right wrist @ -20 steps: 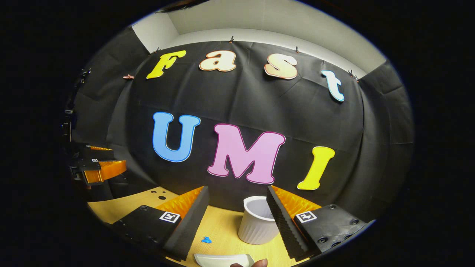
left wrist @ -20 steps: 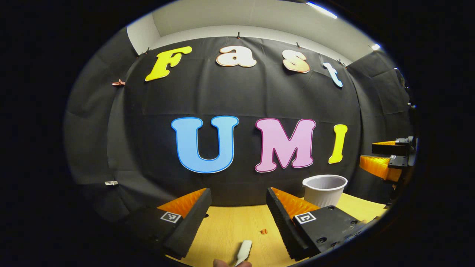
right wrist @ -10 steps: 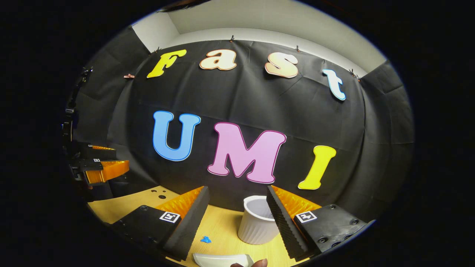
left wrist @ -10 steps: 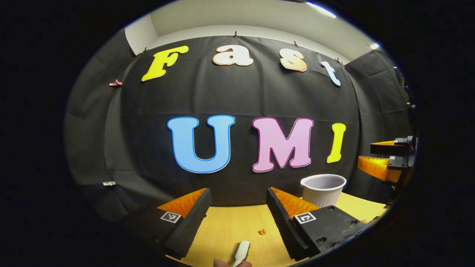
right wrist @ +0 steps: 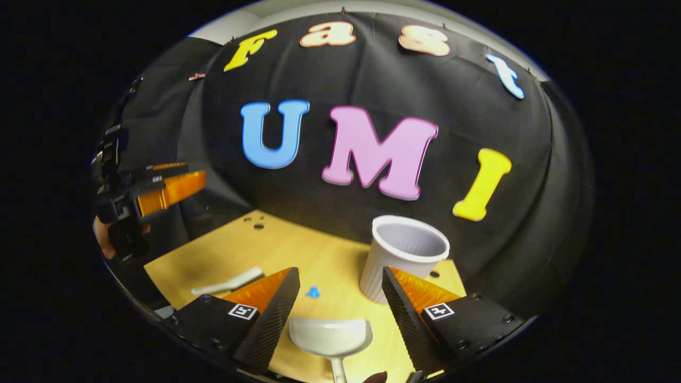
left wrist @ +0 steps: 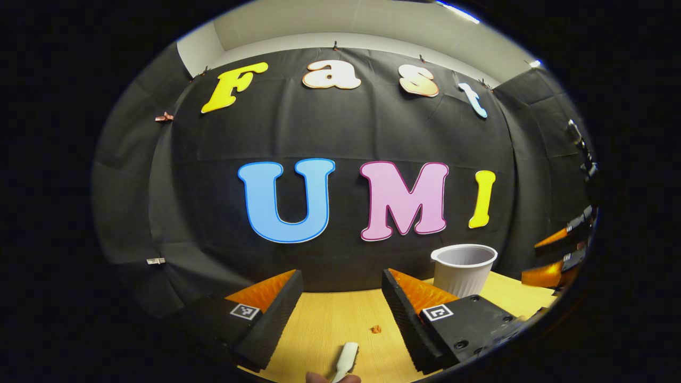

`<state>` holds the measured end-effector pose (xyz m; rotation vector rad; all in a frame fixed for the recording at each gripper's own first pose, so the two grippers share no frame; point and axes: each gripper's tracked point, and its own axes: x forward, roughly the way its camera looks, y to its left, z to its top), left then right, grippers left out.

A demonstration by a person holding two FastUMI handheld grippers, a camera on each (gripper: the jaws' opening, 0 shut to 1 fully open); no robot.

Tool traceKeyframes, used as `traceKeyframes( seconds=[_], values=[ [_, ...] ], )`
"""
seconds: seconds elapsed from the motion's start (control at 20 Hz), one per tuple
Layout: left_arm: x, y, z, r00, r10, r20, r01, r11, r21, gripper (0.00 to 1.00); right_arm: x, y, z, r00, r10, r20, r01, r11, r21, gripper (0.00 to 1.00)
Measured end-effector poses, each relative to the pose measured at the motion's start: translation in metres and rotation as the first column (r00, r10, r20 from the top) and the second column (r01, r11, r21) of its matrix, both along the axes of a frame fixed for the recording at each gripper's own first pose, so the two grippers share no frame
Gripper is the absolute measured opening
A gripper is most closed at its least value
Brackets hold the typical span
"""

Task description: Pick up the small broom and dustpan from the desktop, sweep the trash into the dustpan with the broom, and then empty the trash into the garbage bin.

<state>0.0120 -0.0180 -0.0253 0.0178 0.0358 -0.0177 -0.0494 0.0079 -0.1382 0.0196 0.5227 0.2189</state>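
Left gripper view: since the earlier frames my left gripper [left wrist: 342, 298] has tipped slightly, so the wall letters sit higher, and the right gripper [left wrist: 558, 255] at the far right has dropped and tilted. My fingers stand wide apart, holding nothing. The broom [left wrist: 347, 359], a smooth white plastic handle with a rounded end, lies on the table [left wrist: 330, 319] just ahead, between the fingers and untouched. A small crumpled orange scrap [left wrist: 375, 329] lies just right of it. The garbage bin [left wrist: 463, 268], a white ribbed cup with a rolled rim, stands upright at the far right.

Right gripper view: my right gripper [right wrist: 340, 298] has pitched sharply down, bringing more pale wood-grain table into sight. Its fingers are also wide apart and empty. The dustpan [right wrist: 330, 335], a glossy white shallow scoop with a thin stem, lies flat between them. A blue scrap [right wrist: 313, 292] lies just beyond it; the bin stands to the right, behind the right finger. The broom shows at left, the left gripper far left.

I judge the task barely begun: both pickups, sweeping and emptying remain.
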Motion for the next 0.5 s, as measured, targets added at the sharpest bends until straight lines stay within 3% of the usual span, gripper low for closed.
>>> traceKeyframes(
  seconds=[0.1,0.25,0.5],
  values=[
    [-0.001,-0.003,-0.007,1.000,-0.005,-0.011,0.005,1.000,0.002,0.95,-0.028,0.001,-0.048,0.984,0.038,-0.175,-0.037,0.999,0.010,0.97],
    [-0.005,-0.006,-0.015,1.000,-0.009,-0.026,0.009,1.000,-0.001,0.95,-0.066,-0.003,-0.115,0.920,0.056,-0.387,-0.058,0.998,0.007,0.96],
    [-0.012,-0.008,-0.022,0.999,-0.006,-0.045,0.006,1.000,0.008,0.95,-0.087,-0.008,-0.190,0.823,0.054,-0.566,-0.081,0.996,-0.023,0.96]
  ],
)
